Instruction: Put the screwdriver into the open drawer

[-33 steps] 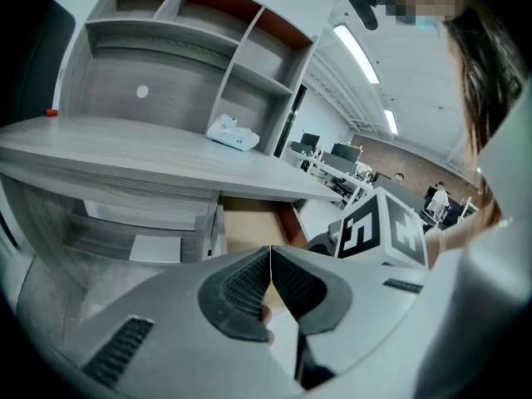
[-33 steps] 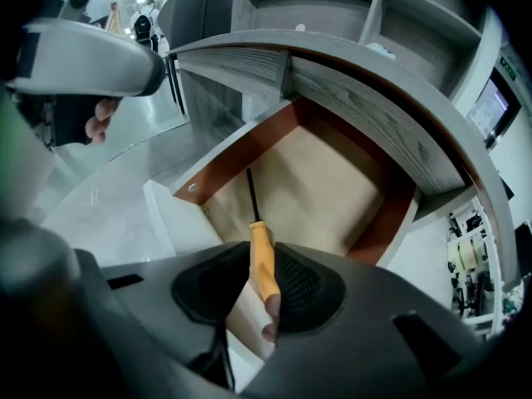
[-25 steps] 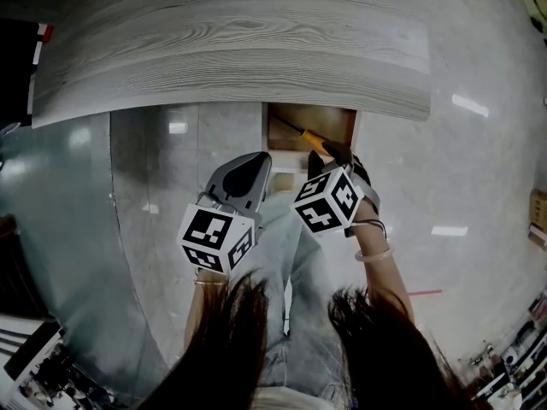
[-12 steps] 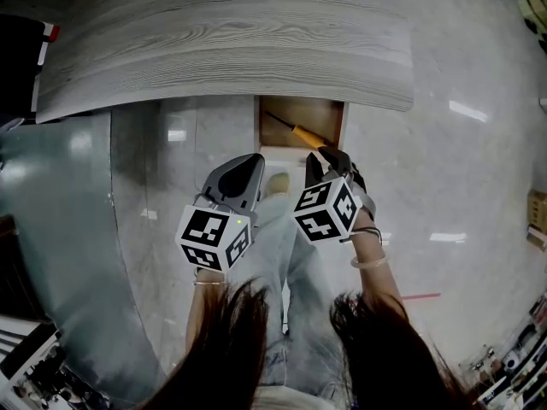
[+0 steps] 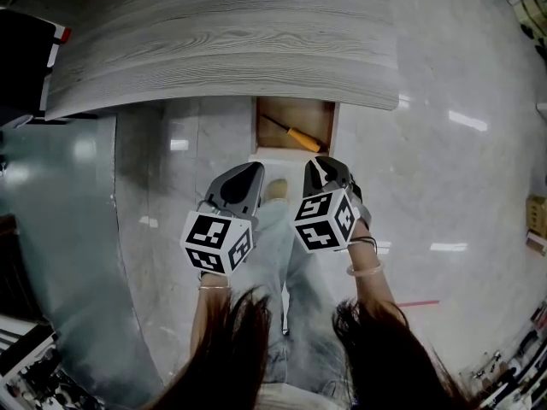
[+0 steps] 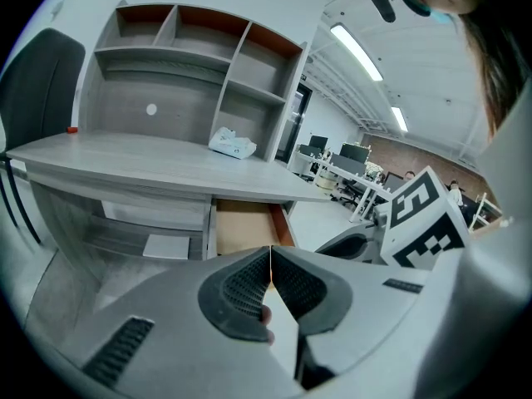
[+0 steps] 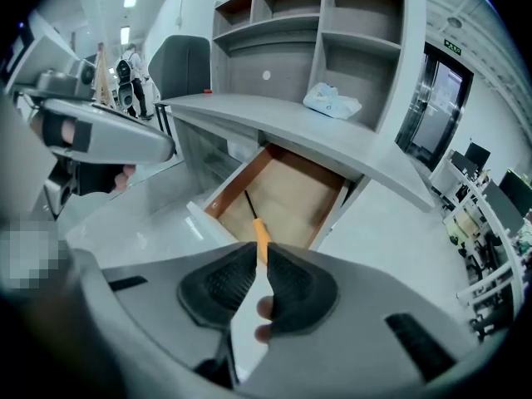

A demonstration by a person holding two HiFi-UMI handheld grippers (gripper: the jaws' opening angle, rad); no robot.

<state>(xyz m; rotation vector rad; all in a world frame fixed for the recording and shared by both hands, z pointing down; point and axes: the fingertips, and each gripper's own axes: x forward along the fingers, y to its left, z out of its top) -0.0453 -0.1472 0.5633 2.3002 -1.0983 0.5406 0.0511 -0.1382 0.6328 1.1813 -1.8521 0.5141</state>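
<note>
A grey wood-grain table (image 5: pixel 222 49) with a shelf unit (image 7: pixel 366 23) on top stands over a glossy pale floor (image 5: pixel 444 169) in an open office. Under the table's edge, 1 drawer (image 5: pixel 335 131) is pulled out. The screwdriver (image 5: pixel 293 131) lies flat on the drawer's brown bottom, set diagonally, with its orange handle toward the front right and its dark shaft pointing to the back left. Nothing touches it, so the task looks done.

The right gripper (image 5: pixel 325 166) hangs just short of the drawer's white front edge, clear of the tool. Its fingers (image 7: pixel 224 285) are a narrow slit apart and hold nothing. In the right gripper view the orange handle shows beyond that slit, inside the drawer. The left gripper (image 5: pixel 248 176) is beside it, farther from the drawer, with its fingers (image 6: pixel 245 293) pressed together at the tips and empty.

The likely risk lies in any further move. A gripper swung forward could knock the drawer front, and a hard shove could send the loose screwdriver sliding or rolling. A white packet (image 7: pixel 332 102) sits on the table, well away.
</note>
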